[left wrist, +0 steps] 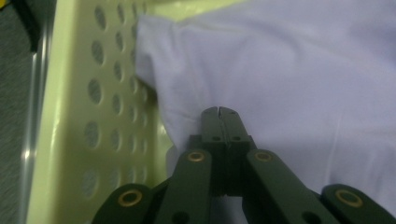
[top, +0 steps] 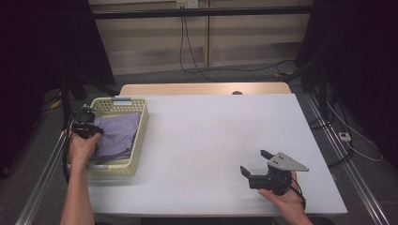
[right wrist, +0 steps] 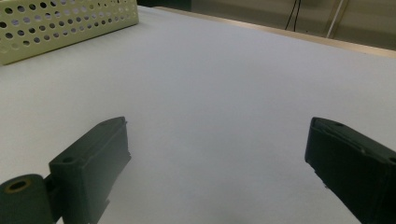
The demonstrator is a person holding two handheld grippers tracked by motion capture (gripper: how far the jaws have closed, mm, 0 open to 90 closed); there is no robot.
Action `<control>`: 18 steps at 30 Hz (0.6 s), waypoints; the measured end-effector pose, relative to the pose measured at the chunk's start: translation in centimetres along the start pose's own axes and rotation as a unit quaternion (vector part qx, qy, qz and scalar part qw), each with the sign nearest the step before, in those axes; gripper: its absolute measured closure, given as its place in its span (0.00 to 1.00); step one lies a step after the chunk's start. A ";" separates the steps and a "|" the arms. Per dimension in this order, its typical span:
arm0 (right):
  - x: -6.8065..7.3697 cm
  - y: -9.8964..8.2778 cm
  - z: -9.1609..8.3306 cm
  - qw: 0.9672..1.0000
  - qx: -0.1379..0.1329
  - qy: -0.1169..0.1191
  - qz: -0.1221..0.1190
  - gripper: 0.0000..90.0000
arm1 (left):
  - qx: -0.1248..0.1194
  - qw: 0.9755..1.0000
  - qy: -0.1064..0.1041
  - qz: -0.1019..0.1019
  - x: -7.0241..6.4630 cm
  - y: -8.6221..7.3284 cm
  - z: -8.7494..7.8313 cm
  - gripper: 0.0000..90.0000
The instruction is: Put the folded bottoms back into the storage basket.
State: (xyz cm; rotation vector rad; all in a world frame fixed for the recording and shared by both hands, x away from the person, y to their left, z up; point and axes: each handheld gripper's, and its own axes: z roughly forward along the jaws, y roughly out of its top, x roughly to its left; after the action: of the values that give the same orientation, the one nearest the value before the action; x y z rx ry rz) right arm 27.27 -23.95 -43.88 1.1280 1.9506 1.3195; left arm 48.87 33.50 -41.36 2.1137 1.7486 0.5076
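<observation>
The lilac cloth (top: 117,136) lies folded in the pale yellow basket (top: 141,140) at the counter's (top: 211,140) left edge. The left claw (left wrist: 219,111) (jaws together) pinches a fold of it. Near the front right corner, the right claw (top: 256,164) gapes empty.

A pale lilac cloth (top: 117,133), loosely folded and softly creased, lies flat inside a perforated yellow basket (top: 141,129), filling most of it and touching the basket's near wall.
</observation>
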 end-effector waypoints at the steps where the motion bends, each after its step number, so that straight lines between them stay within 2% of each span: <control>1: 0.0 0.0 0.0 1.000 0.001 0.000 0.001 0.07 | 0.009 1.000 0.001 0.001 0.0 0.0 0.1 1.00; 8: 0.0 0.0 0.0 1.000 0.001 -0.002 0.002 0.07 | 0.035 0.999 0.002 0.002 -0.1 -0.1 0.9 1.00; 12: 0.0 0.0 0.1 1.000 0.002 -0.002 0.002 0.07 | 0.037 0.999 -0.001 0.004 -0.2 -0.1 1.0 1.00; 14: 0.0 0.0 0.1 1.000 0.003 -0.003 0.001 0.07 | 0.038 0.999 0.000 0.011 -0.3 -0.1 1.0 1.00; 15: 0.0 0.0 0.2 1.000 0.003 -0.003 0.002 0.07 | 0.038 0.999 -0.008 0.010 -0.4 -0.1 1.0 1.00; 17: 0.1 0.0 0.2 1.000 0.005 -0.002 0.001 0.07 | 0.037 0.998 -0.039 0.016 -0.3 -0.1 1.0 1.00; 18: 0.1 0.0 0.2 1.000 0.005 -0.002 0.001 0.07 | 0.033 0.999 -0.037 0.013 -0.4 -0.1 1.1 1.00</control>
State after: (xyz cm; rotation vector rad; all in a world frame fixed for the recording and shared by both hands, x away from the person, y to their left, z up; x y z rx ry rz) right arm 27.41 -23.79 -43.98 1.1353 1.9555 1.3094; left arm 49.20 33.07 -42.41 2.1747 1.7222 0.3789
